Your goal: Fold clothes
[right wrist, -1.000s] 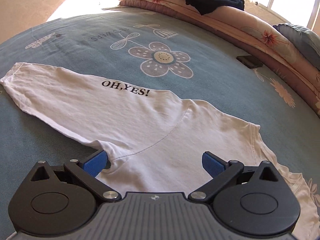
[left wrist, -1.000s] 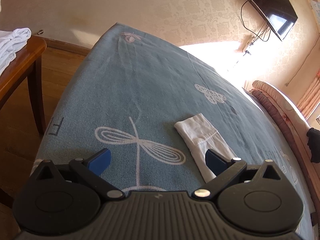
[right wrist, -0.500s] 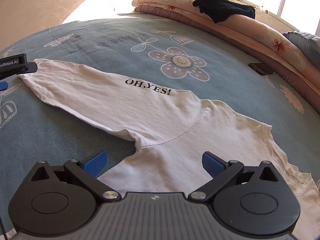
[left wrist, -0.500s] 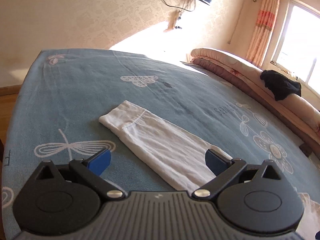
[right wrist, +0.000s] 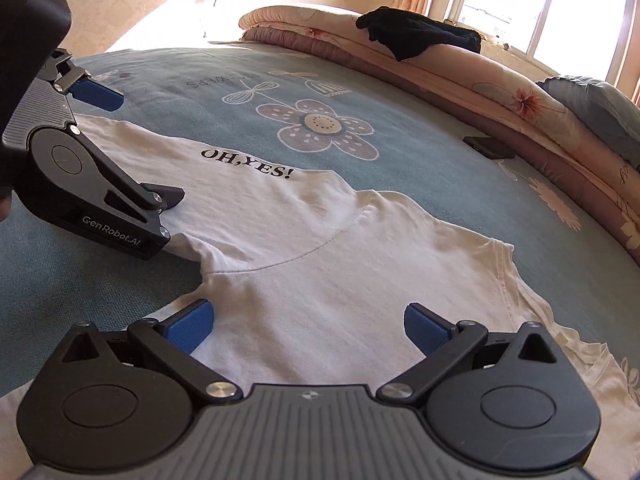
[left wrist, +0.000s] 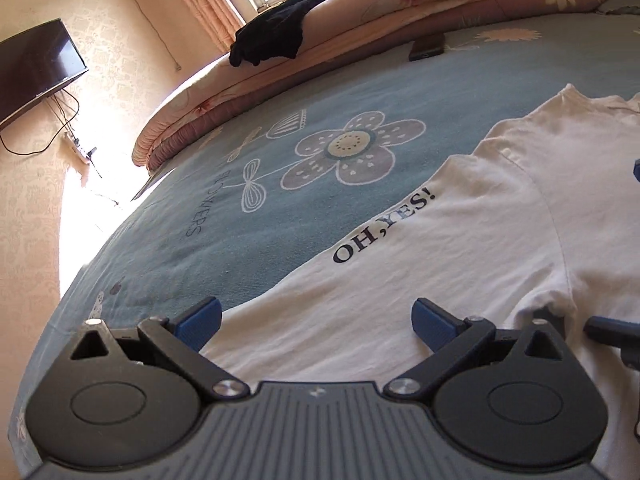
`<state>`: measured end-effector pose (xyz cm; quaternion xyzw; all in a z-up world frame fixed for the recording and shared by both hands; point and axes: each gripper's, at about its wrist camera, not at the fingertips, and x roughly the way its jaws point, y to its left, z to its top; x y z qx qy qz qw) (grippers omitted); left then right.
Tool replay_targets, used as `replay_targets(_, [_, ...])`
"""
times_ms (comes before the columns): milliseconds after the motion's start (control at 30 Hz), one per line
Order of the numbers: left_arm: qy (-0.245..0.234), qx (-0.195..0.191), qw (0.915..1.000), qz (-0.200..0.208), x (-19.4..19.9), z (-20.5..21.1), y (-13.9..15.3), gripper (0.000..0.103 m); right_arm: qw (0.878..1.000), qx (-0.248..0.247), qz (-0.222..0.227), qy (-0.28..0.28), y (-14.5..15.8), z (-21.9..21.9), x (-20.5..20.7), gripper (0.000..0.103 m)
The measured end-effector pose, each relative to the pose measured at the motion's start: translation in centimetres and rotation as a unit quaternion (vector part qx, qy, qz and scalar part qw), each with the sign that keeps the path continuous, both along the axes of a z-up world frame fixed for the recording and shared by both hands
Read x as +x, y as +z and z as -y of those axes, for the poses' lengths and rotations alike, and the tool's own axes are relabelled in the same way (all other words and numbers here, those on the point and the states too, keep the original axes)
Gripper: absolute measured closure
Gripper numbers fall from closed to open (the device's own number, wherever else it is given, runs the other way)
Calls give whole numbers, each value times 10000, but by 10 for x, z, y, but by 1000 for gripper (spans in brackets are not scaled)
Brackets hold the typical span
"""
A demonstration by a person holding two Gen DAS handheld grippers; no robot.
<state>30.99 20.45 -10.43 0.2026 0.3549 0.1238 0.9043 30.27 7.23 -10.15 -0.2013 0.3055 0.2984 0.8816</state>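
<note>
A white T-shirt (left wrist: pixel 460 248) printed "OH,YES!" lies flat on the blue flowered bedspread (left wrist: pixel 280 216), one long side folded in. My left gripper (left wrist: pixel 316 312) is open, low over the folded strip below the lettering, with nothing between its blue pads. In the right wrist view the shirt (right wrist: pixel 340 280) spreads ahead with its sleeve to the right. My right gripper (right wrist: pixel 310 316) hovers open over the shirt near the armpit seam. The left gripper (right wrist: pixel 148 147) shows at the left, its lower finger resting on the cloth. A right-gripper fingertip (left wrist: pixel 600 325) pokes in at the left view's right edge.
A rolled floral quilt (right wrist: pixel 440 76) runs along the far side of the bed with a dark garment (right wrist: pixel 420 36) draped on it. A black phone (right wrist: pixel 490 147) lies on the bedspread beside the quilt. A wall TV (left wrist: pixel 36 68) hangs at the left, windows behind.
My left gripper has swung from the bed's foot end along the folded strip to sit beside the right gripper. The right gripper edged a little closer over the shirt. Both stayed open.
</note>
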Motion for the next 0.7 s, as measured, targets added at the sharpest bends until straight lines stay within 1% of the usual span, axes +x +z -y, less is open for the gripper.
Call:
replay_targets(67, [-352, -195, 9992, -4, -2, 1, 3, 2, 9996, 217, -140, -65, -3, 4, 3, 0])
replay_targets(167, [-567, -482, 9972, -104, -4, -3, 2, 2, 9983, 437, -351, -181, -6, 10, 5, 0])
replay_targets(267, [-780, -768, 9938, -205, -6, -6, 2, 2, 9988, 413, -223, -118, -7, 10, 1, 0])
replay_targets(467, [-1197, -1334, 9830, -405, -10, -13, 1, 2, 9984, 481, -276, -88, -9, 12, 3, 0])
replay_targets(533, [-1150, -1440, 9819, -444, -16, -16, 3, 3, 9988, 451, -182, -54, -9, 12, 0, 0])
replay_targets(567, [-1172, -1553, 9796, -493, -17, -20, 6, 3, 9987, 462, -217, -93, -9, 11, 0, 0])
replay_targets(700, [-1128, -2051, 9720, -178, -17, -33, 21, 3, 9983, 470, -308, -139, -8, 12, 2, 0])
